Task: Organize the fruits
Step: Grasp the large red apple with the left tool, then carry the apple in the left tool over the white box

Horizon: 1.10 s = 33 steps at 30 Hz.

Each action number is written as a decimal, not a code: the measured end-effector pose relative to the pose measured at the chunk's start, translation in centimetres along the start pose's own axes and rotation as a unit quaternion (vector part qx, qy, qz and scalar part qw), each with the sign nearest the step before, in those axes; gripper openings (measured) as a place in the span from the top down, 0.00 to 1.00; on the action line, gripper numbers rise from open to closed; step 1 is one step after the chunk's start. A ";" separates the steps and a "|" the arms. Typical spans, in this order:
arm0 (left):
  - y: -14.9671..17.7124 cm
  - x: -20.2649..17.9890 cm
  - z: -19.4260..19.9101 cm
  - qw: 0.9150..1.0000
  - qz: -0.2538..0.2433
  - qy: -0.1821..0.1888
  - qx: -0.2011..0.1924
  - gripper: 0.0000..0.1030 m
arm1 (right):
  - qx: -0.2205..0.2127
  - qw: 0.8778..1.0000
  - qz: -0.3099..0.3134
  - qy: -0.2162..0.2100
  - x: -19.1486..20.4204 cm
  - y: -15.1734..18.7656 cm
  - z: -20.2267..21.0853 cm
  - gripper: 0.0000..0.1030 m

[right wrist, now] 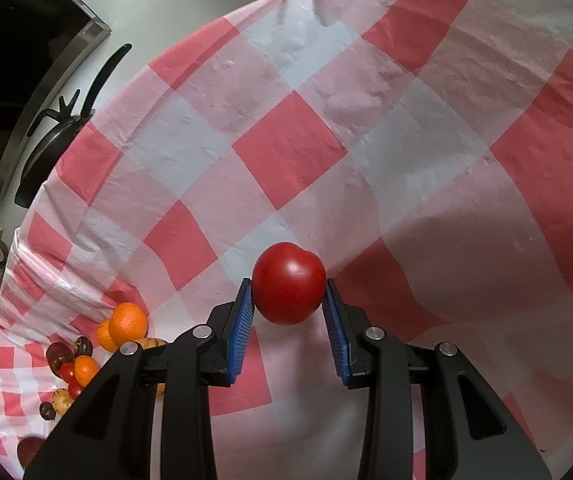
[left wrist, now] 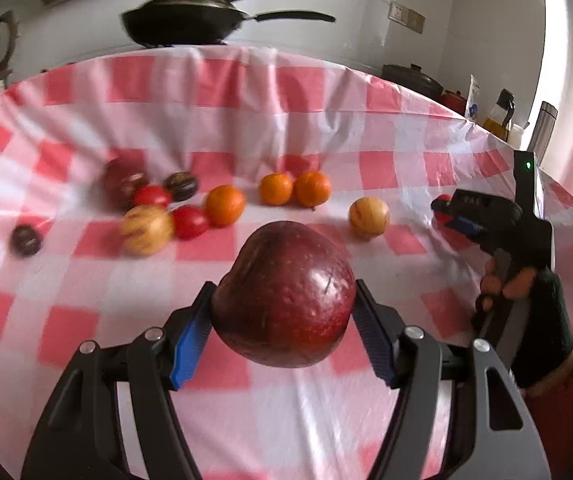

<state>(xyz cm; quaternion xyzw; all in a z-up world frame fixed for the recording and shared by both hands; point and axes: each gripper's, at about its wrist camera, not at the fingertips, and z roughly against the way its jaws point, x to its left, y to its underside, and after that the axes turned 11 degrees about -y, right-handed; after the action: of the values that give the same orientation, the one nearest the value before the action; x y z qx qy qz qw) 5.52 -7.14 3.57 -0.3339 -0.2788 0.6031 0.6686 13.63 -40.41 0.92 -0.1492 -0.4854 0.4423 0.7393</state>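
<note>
Dark red apple fills the near view, clamped between the blue pads of the left gripper, lifted clear of the checked cloth on the tabletop. Pads press both flanks of the apple; jaws stand about halfway apart.

Beyond that gripper, left to right: a small dark fruit alone at far left; a blurred cluster of dark fruits, two small red ones and a pale striped fruit; three oranges, the farther two touching; a second striped fruit alone to the right.

Far right in the left wrist view: a gloved hand grips the right gripper's handle.

Right gripper: jaws narrow, pads closed on a red tomato, held above the cloth. Remaining fruit lies well off to its lower left, near the cloth's edge.
</note>
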 end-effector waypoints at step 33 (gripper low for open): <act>11.3 13.1 15.7 0.989 0.107 -0.099 -0.029 0.34 | 0.132 0.960 0.142 -0.203 17.4 23.4 15.2 0.65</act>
<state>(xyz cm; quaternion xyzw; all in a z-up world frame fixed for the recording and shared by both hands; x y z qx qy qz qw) -12.13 8.11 4.05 -0.3202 -0.3237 0.6926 0.5594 -8.85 -16.51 3.25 -0.0246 -0.5360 0.6241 0.5679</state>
